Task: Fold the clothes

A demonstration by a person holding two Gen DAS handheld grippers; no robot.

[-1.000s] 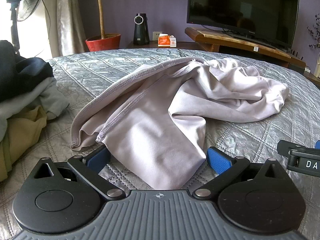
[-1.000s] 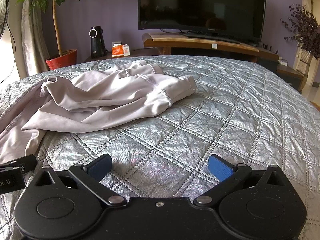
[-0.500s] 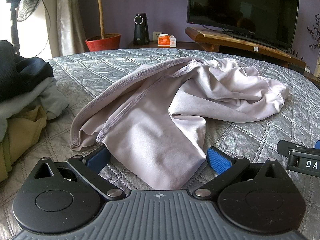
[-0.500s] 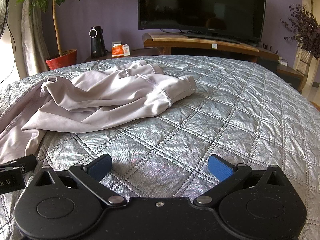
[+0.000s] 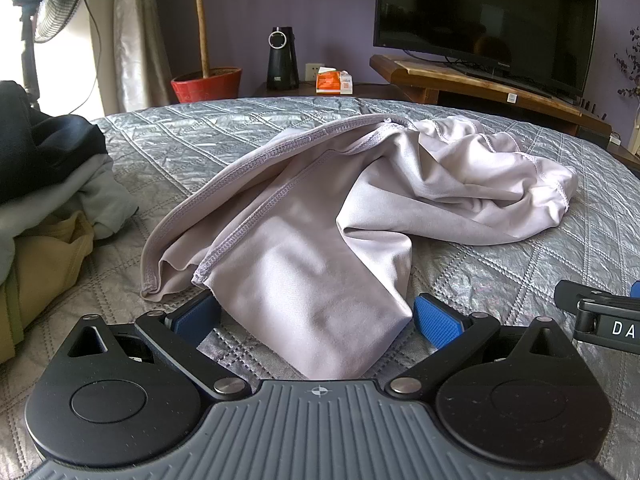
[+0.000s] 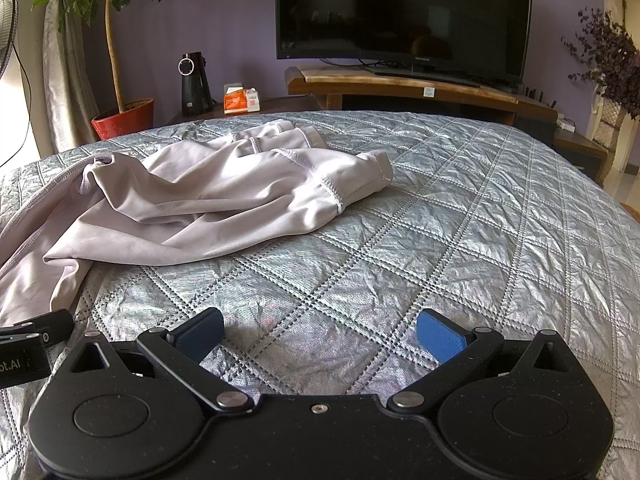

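A pale lilac garment point(image 5: 320, 216) lies crumpled on the grey quilted bed point(image 5: 560, 248). Its near end reaches between the blue pads of my left gripper point(image 5: 316, 316), which stands open around the cloth without pinching it. In the right wrist view the same garment point(image 6: 224, 196) spreads across the left half of the bed point(image 6: 460, 216). My right gripper point(image 6: 320, 332) is open over bare quilt, to the right of the garment, with nothing between its fingers. Each gripper's edge shows in the other's view.
A pile of dark, grey and mustard clothes point(image 5: 44, 200) sits at the left of the bed. Beyond the bed stand a red plant pot point(image 5: 206, 84), a black appliance point(image 5: 282, 58), a tissue box point(image 5: 334, 82), a TV point(image 6: 404, 12) on a wooden stand, and a fan point(image 5: 56, 0).
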